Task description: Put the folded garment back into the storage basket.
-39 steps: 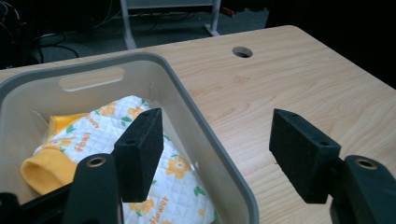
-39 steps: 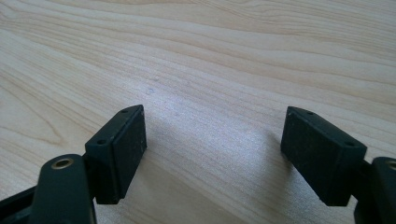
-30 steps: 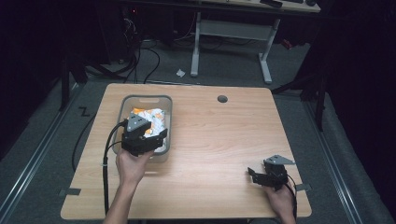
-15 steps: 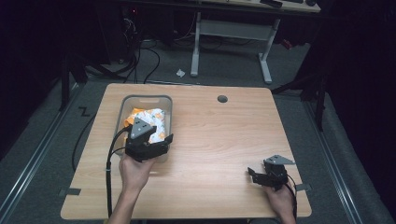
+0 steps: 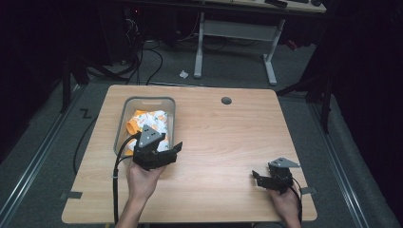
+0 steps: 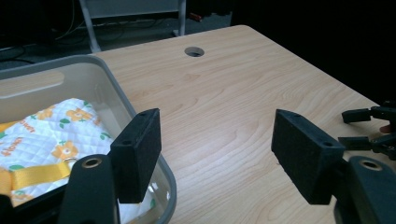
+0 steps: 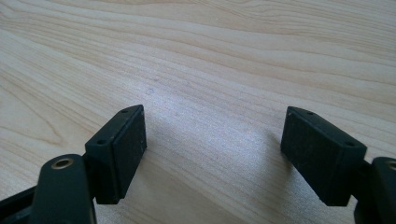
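Left gripper [image 5: 167, 151] hovering wide, empty, at bin's [image 5: 122, 124] near right corner | right gripper [image 5: 264, 178] resting wide, empty, near right | cloth [image 5: 154, 121] lying in bin, nothing lifted yet

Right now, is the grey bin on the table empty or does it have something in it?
Not empty. The grey bin holds a crumpled white cloth with an orange flower print, reaching most of the way up its walls.

The left gripper [image 5: 167, 151] has moved back from over the grey plastic bin [image 5: 124, 110] to its near right corner, jaws empty.
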Action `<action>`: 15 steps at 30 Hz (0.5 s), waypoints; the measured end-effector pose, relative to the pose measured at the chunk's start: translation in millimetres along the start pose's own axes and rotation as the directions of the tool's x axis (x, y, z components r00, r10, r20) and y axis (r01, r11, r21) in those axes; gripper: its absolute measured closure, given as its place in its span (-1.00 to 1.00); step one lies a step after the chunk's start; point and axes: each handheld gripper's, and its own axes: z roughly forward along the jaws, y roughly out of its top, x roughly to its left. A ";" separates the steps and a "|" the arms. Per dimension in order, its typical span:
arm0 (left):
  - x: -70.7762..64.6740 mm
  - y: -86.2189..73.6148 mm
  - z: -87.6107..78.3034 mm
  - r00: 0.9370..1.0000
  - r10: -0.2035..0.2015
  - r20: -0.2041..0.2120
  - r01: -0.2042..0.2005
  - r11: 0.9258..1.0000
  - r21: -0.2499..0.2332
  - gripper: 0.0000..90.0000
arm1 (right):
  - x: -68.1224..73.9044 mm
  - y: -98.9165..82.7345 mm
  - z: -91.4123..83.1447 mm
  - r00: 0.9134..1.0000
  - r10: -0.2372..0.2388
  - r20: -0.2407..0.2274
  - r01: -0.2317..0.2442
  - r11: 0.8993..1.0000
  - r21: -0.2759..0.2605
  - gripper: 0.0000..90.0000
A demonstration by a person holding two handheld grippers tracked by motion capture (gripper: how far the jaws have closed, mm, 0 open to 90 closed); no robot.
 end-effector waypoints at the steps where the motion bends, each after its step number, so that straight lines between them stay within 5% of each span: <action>1: -1.4 -0.3 0.2 1.000 -0.002 0.001 0.002 1.000 0.001 -0.26 | 0.0 0.0 0.0 1.000 0.000 0.000 0.000 1.000 0.000 -0.50; 15: -16.8 -5.7 5.5 0.999 0.016 0.042 -0.017 1.000 0.022 -0.26 | 0.0 0.0 0.0 1.000 0.000 0.000 0.000 1.000 0.000 -0.49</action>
